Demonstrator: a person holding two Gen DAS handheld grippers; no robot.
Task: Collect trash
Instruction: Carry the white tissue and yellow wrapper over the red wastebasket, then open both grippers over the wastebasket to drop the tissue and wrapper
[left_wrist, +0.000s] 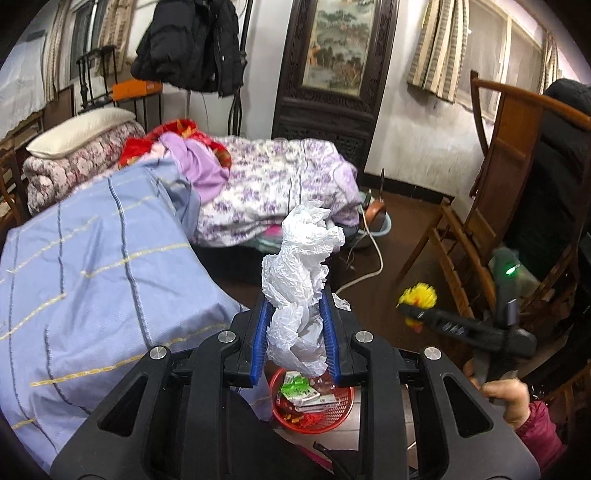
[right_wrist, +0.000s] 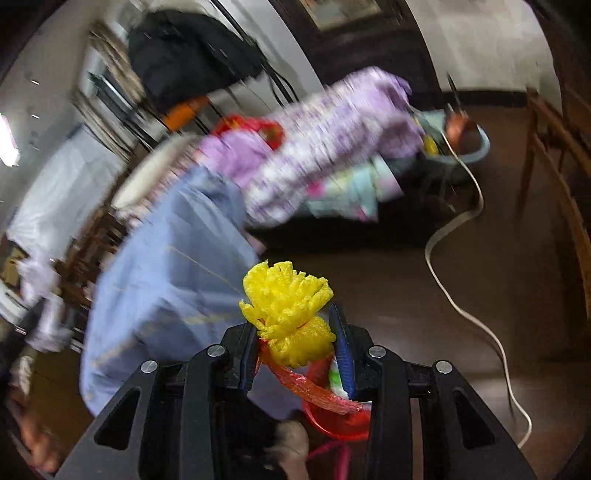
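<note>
Two tongs (left_wrist: 297, 325) (right_wrist: 295, 343), crumpled white plastic (left_wrist: 299, 280) and yellow foam net (right_wrist: 288, 314) between blue pads.

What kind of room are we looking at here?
Most likely a lived-in bedroom: folded quilts and a pillow are piled on a bed, a dark coat hangs above, and a wooden chair stands by the curtained window.

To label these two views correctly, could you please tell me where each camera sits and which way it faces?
Left wrist: on the left gripper, angled down over crumpled white plastic towards the red basket; the other hand shows.
Right wrist: on the right gripper, angled down, holding yellow foam netting; blurred.
Shared: blue bedspread, basket, white cable.
</note>
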